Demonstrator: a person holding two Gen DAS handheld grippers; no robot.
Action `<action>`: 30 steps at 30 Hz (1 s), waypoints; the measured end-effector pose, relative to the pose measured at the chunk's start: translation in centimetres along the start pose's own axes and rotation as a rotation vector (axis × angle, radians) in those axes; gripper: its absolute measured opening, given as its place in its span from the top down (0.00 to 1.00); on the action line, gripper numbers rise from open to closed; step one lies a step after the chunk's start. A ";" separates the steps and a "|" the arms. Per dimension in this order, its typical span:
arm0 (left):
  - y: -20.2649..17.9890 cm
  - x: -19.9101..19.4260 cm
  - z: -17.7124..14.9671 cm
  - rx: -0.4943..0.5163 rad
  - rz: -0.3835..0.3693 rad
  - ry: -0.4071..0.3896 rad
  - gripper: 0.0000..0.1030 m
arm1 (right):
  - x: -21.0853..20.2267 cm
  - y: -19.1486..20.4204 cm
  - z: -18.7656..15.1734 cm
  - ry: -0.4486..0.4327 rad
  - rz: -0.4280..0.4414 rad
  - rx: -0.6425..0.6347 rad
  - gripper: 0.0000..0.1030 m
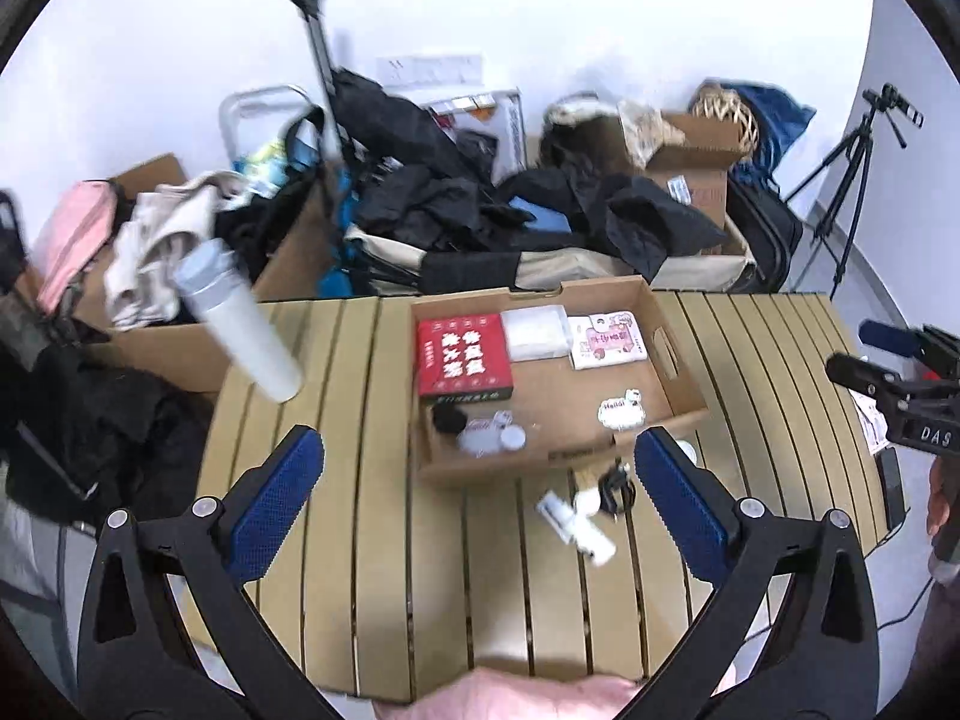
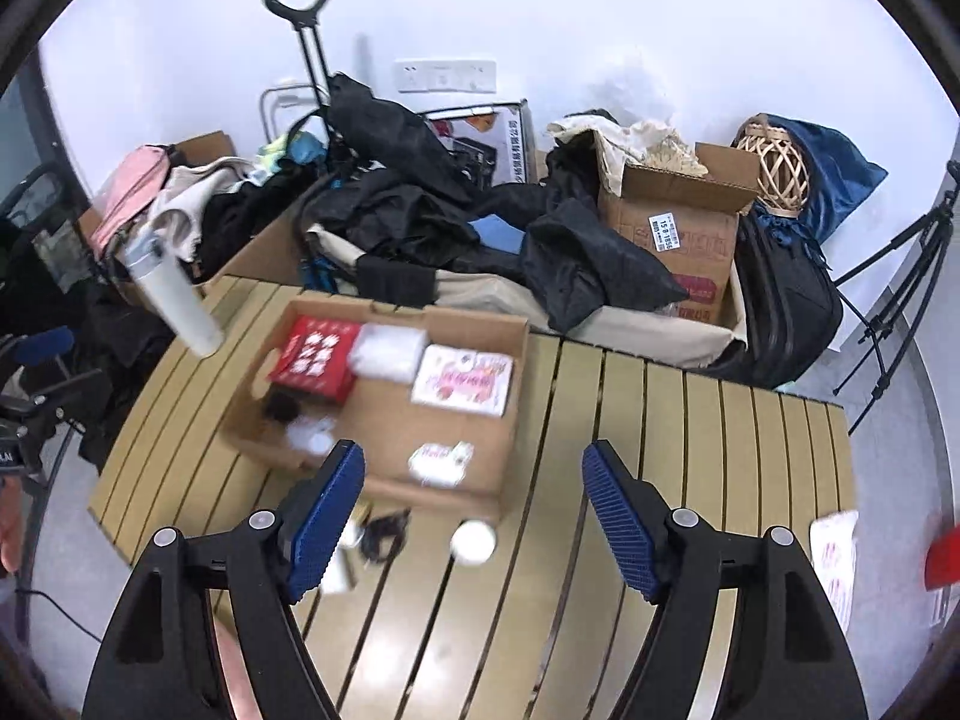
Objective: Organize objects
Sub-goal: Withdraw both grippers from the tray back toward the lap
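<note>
Both hand-held grippers wide and empty above the slatted surface [image 1: 372, 540].
The left hand-held gripper [image 1: 480, 504] and the right hand-held gripper [image 2: 474, 516] hold nothing; the cardboard tray [image 1: 672, 348] contains a red box [image 1: 465, 357].

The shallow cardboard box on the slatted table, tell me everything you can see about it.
The cardboard box is a low, open-topped brown tray with a cut-out hand slot in one short wall. It sits flat on the slatted table, toward the cluttered far edge. Along its back lie a red box, a white packet and a pink-printed white box; nearer the front are a sticker-like label and small black and white round items. Neither claw touches it.
</note>
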State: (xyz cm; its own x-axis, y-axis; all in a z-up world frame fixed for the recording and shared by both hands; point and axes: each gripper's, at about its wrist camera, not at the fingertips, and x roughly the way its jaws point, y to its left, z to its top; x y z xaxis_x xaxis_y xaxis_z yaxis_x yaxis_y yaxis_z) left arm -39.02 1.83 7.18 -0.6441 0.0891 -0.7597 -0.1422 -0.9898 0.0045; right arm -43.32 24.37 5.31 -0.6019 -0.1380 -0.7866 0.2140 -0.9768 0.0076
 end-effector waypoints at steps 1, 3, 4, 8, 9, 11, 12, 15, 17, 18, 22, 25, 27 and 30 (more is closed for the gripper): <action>0.0 -1.5 -1.9 -0.011 0.003 -0.036 0.00 | -1.3 0.4 -1.5 -0.031 -0.012 -0.005 0.24; -0.2 -4.2 -6.5 -0.022 0.002 -0.092 0.00 | -5.0 1.9 -6.6 -0.146 0.007 -0.030 0.24; -0.4 -5.2 -8.9 -0.017 -0.007 -0.107 0.00 | -6.2 2.5 -8.8 -0.181 0.028 -0.044 0.24; -1.9 -7.7 -18.9 -0.012 0.000 -0.089 0.00 | -9.6 4.5 -19.0 -0.232 0.086 -0.039 0.24; -2.3 -8.5 -21.7 -0.018 -0.006 -0.099 0.00 | -10.2 5.2 -22.3 -0.227 0.113 -0.034 0.24; -2.6 -9.7 -26.5 -0.064 -0.007 -0.130 0.00 | -10.5 6.2 -26.6 -0.212 0.154 -0.016 0.24; -2.8 -10.1 -29.2 -0.104 -0.004 -0.136 0.00 | -10.6 6.6 -28.8 -0.202 0.183 -0.006 0.24; -3.7 -8.9 -31.4 -0.103 -0.033 -0.055 0.00 | -9.8 8.0 -32.1 -0.144 0.246 -0.013 0.24; -4.6 -8.5 -31.1 -0.065 -0.006 -0.035 0.00 | -9.2 8.6 -32.8 -0.120 0.233 -0.017 0.24; -4.8 -8.7 -30.8 -0.065 0.001 -0.062 0.00 | -9.0 8.8 -32.8 -0.118 0.242 -0.020 0.24; -5.2 -8.4 -30.5 -0.059 -0.016 -0.077 0.00 | -9.4 9.1 -32.7 -0.151 0.244 -0.021 0.24; -5.2 -6.7 -30.6 -0.079 -0.023 -0.053 0.00 | -8.7 8.6 -33.1 -0.141 0.200 0.008 0.24; -5.5 -5.5 -30.8 -0.085 -0.034 -0.032 0.00 | -7.8 7.6 -33.4 -0.133 0.179 0.035 0.24; -5.7 -3.1 -30.1 -0.079 -0.041 -0.004 0.00 | -6.1 6.2 -33.6 -0.110 0.159 0.079 0.24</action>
State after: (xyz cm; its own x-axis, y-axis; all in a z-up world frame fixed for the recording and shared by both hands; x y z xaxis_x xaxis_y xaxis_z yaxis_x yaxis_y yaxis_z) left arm -13.55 3.90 -10.04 -0.6423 0.1296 -0.7554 -0.1082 -0.9911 -0.0780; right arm -12.50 24.63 -10.59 -0.6471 -0.3039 -0.6992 0.2544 -0.9506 0.1776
